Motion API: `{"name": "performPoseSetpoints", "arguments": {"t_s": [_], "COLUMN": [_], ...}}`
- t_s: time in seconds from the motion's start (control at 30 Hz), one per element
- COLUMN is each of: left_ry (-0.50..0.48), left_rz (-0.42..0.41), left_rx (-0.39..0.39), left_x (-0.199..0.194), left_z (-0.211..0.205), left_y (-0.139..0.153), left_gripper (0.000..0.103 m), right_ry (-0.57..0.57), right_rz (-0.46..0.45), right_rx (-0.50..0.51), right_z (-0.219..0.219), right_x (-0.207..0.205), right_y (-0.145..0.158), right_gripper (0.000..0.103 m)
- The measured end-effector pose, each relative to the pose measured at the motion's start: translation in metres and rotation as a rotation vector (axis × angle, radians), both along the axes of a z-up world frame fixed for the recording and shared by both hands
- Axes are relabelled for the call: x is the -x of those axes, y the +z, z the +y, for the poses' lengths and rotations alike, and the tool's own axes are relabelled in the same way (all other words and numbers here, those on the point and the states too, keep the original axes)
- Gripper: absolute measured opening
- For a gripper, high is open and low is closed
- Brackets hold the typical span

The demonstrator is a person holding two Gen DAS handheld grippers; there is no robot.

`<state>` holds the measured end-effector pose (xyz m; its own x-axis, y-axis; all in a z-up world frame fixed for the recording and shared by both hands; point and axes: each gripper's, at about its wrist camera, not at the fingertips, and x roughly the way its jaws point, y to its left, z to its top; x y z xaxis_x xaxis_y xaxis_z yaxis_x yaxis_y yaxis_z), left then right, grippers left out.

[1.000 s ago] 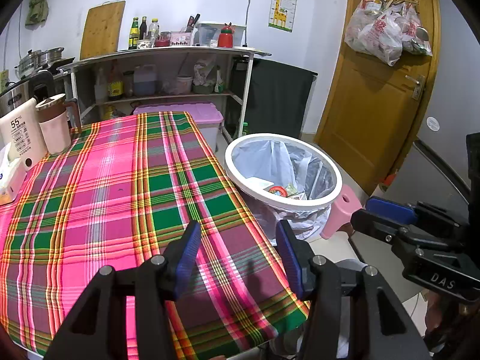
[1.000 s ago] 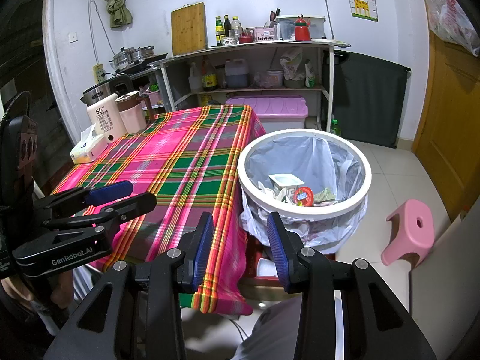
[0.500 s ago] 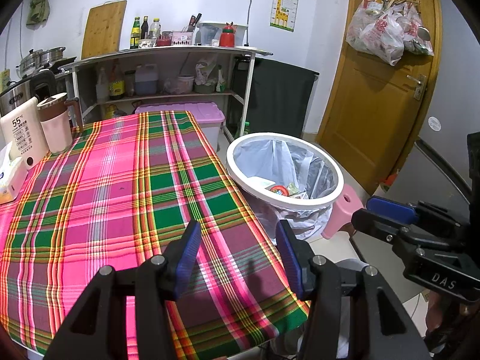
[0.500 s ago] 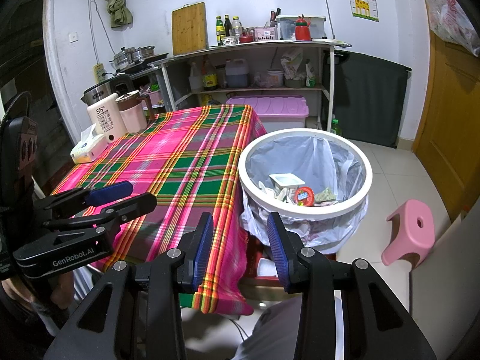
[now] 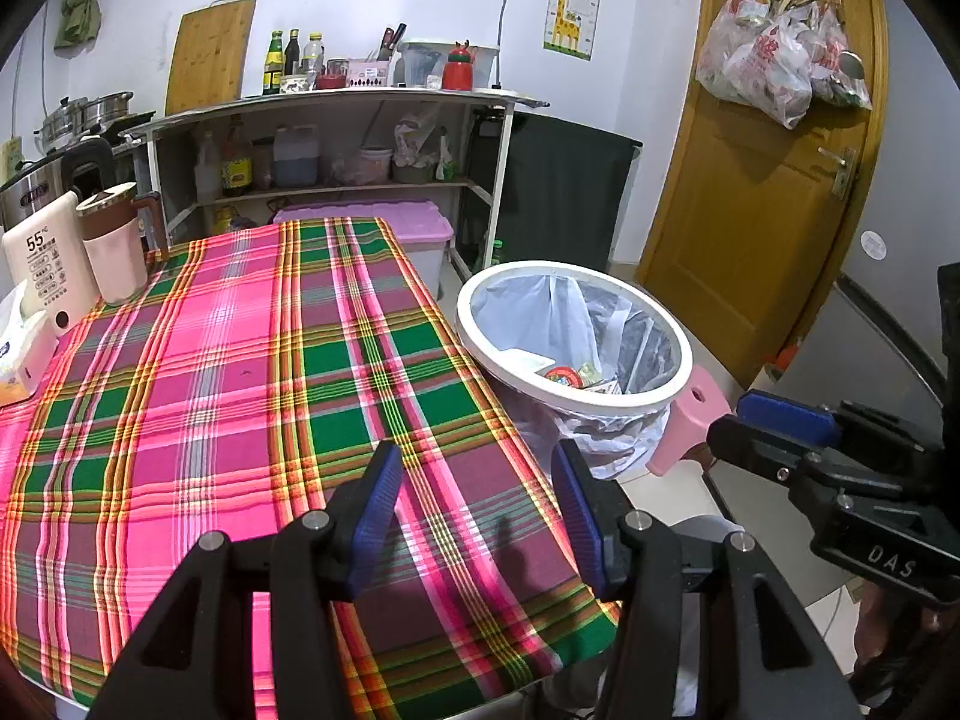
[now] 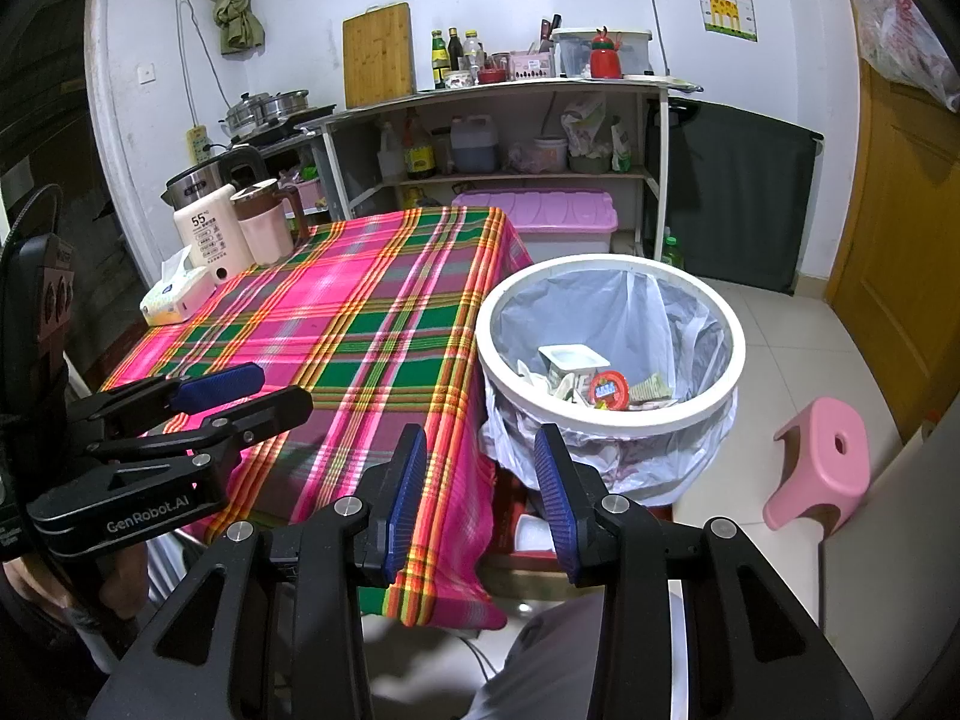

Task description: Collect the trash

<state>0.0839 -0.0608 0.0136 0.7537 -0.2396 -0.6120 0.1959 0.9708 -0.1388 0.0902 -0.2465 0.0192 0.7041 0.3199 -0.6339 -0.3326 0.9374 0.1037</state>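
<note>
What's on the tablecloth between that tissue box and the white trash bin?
Nothing: in the right wrist view, only bare plaid tablecloth stretches from the tissue box to the trash bin beside the table.

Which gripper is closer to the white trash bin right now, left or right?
Right. The right gripper hangs just in front of the trash bin, past the table's edge. The left gripper hangs over the plaid tablecloth, farther off.

Both views were bright and evenly lit from overhead. A pale sheen glared on the pink and green plaid tablecloth (image 5: 252,360), with soft shadows at its near edge. Focus stayed sharp at centre; fisheye bending curved the wooden door (image 5: 750,180), and corners went black.
</note>
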Motion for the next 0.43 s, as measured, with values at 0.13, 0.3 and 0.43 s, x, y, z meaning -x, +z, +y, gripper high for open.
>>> {"name": "performPoseSetpoints", "arguments": {"t_s": [0.13, 0.3, 0.43], "left_ry": [0.000, 0.000, 0.001], "left_rz": [0.004, 0.002, 0.004], "left_rx": [-0.001, -0.001, 0.001], "left_x": [-0.0005, -0.0001, -0.0001], "left_z": [-0.0013, -0.0010, -0.0006], "left_y": [0.0000, 0.0000, -0.0003], "left_gripper": [0.054, 0.054, 0.054], "right_ry": [0.000, 0.000, 0.000], "right_rz": [0.000, 0.000, 0.000], "right_rx": [0.000, 0.000, 0.000], "right_z": [0.0000, 0.0001, -0.0002], "right_x": [-0.0002, -0.0002, 0.0002], "right_y": [0.0001, 0.0002, 0.0002], "right_gripper": [0.039, 0.039, 0.039]}}
